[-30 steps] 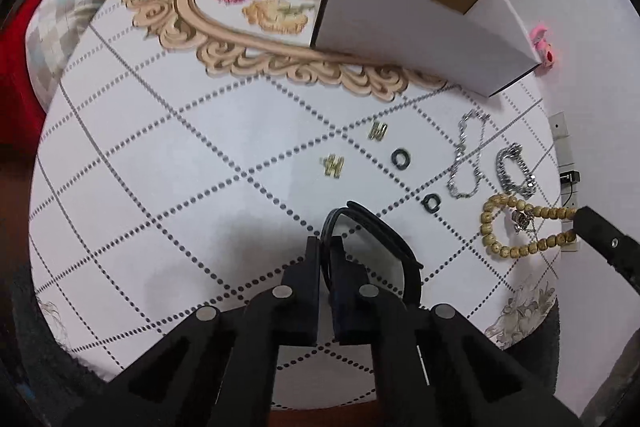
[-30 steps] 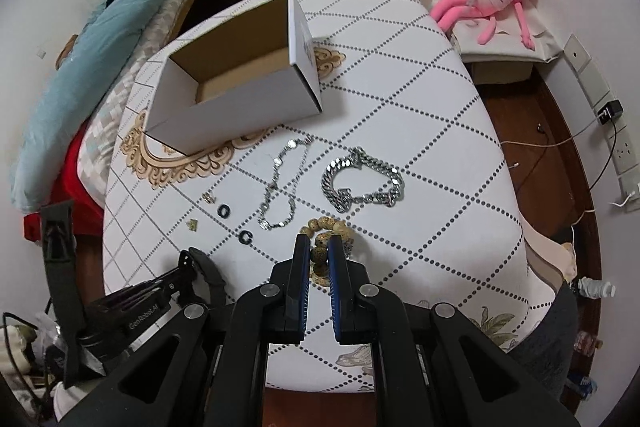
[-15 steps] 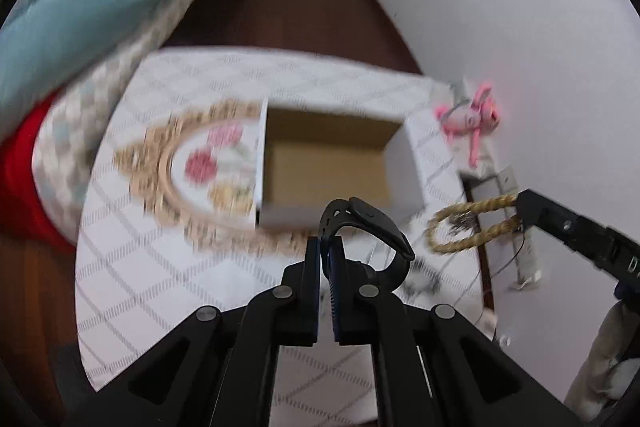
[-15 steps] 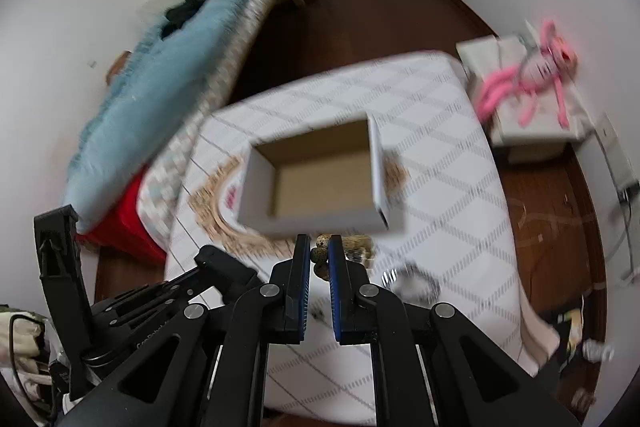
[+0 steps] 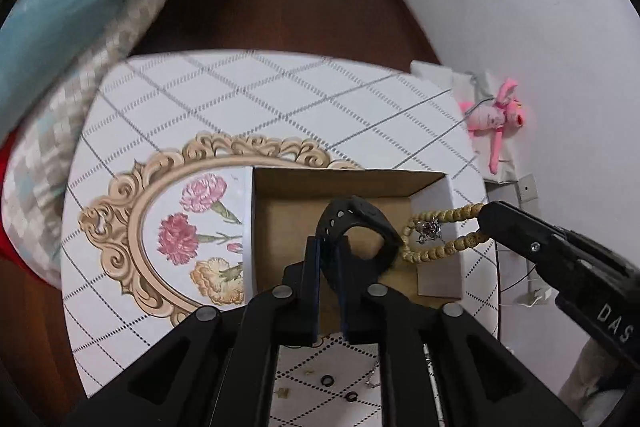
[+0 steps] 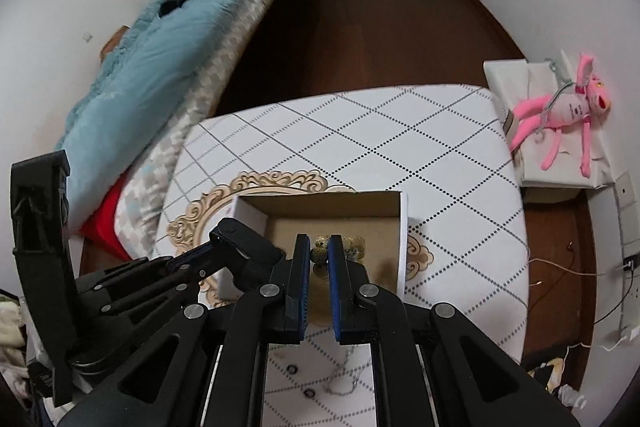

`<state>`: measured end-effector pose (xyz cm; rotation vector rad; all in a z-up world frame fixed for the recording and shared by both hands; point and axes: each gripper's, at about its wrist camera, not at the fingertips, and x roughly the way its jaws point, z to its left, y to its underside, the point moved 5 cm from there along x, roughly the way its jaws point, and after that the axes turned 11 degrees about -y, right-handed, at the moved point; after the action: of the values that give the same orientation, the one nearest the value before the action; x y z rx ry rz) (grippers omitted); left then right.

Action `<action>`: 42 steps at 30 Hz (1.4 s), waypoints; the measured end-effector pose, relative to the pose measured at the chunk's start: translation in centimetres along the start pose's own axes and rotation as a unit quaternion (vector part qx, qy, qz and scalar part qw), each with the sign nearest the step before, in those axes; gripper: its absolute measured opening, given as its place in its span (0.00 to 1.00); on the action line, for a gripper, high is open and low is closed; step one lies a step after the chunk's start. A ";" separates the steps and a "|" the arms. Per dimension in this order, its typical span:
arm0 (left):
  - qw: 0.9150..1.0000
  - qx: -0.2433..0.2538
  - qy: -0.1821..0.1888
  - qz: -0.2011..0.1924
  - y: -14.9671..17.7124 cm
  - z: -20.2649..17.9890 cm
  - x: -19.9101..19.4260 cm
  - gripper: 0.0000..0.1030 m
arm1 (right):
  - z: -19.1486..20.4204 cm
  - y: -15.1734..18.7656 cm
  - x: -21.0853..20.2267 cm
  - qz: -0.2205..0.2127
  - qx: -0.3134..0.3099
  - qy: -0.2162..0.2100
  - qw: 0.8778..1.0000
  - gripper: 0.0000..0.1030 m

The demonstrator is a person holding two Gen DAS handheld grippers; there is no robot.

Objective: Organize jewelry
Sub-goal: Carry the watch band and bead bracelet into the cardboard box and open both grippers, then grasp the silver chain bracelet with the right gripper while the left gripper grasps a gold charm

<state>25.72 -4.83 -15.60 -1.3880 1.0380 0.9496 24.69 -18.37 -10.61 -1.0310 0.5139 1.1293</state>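
My left gripper (image 5: 327, 245) is shut on a black wristband (image 5: 360, 217) and holds it above the open white cardboard box (image 5: 436, 195). My right gripper (image 6: 319, 247) is shut on a tan beaded bracelet (image 6: 352, 245), also above the box (image 6: 403, 227). In the left wrist view the beaded bracelet (image 5: 444, 217) hangs from the right gripper's tip (image 5: 490, 221) over the box's right wall. Small black rings (image 5: 327, 380), gold earrings (image 5: 283, 392) and a silver chain (image 6: 340, 383) lie on the tablecloth below.
The table (image 6: 400, 155) has a white diamond-pattern cloth with a floral oval print (image 5: 188, 227). A bed with a teal blanket (image 6: 160, 51) stands left. A pink plush toy (image 6: 560, 115) lies on a side stand at the right.
Both grippers lifted their pieces off the table and moved forward over the box. The wristband and the beaded bracelet now hang above the box's opening.
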 end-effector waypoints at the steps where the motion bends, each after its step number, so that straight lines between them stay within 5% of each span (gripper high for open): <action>1: 1.000 -0.003 -0.002 0.007 -0.3 0.0 0.2 0.10 | -0.4 -0.2 0.5 0.002 0.003 -0.001 1.000 0.09; 6: 1.000 -0.012 -0.028 0.004 -1.4 0.6 -0.1 0.10 | -1.5 -1.0 3.8 0.056 0.016 -0.020 0.998 0.11; 7: 0.999 -0.015 -0.035 0.002 -1.4 0.9 -0.3 0.16 | -1.8 -0.9 4.3 0.069 0.018 -0.018 0.997 0.17; 9: 0.998 -0.020 -0.052 -0.009 -1.3 1.6 -0.8 0.45 | -2.6 -0.5 4.7 0.081 0.025 -0.009 0.996 0.42; 10: 0.998 -0.023 -0.062 -0.017 -1.3 1.9 -1.0 0.68 | -2.9 -0.2 4.6 0.080 0.023 0.002 0.997 0.55; 11: 0.996 -0.026 -0.079 -0.032 -1.1 2.3 -1.3 0.76 | -3.2 0.0 4.4 0.077 0.019 0.013 0.997 0.58; 13: 0.993 -0.022 -0.106 -0.056 -0.7 2.9 -1.6 0.76 | -3.7 0.7 3.8 0.068 -0.001 0.059 0.996 0.62; 15: 0.989 -0.017 -0.130 -0.069 0.1 3.4 -1.4 0.81 | -4.0 1.3 3.4 0.061 -0.018 0.100 0.993 0.78; 17: 0.988 -0.014 -0.138 -0.074 0.7 3.7 -0.9 1.00 | -4.3 2.0 3.1 0.055 -0.035 0.139 0.988 0.90; 25: 0.987 -0.005 -0.154 -0.051 3.1 3.8 1.4 1.00 | -5.6 4.2 3.9 0.053 -0.043 0.188 0.980 0.97; 32: 0.987 -0.010 -0.144 -0.068 3.5 3.4 -0.7 1.00 | -4.8 4.6 3.3 0.044 -0.035 0.169 0.984 0.97; 42: 0.986 -0.015 -0.128 -0.109 4.9 3.2 -6.6 1.00 | -1.5 5.4 -3.1 -0.030 -0.024 0.140 0.989 0.97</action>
<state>19.16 -1.17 -10.95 -1.3323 0.6686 0.9543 18.81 -20.86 -11.09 -1.2484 0.6763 0.9518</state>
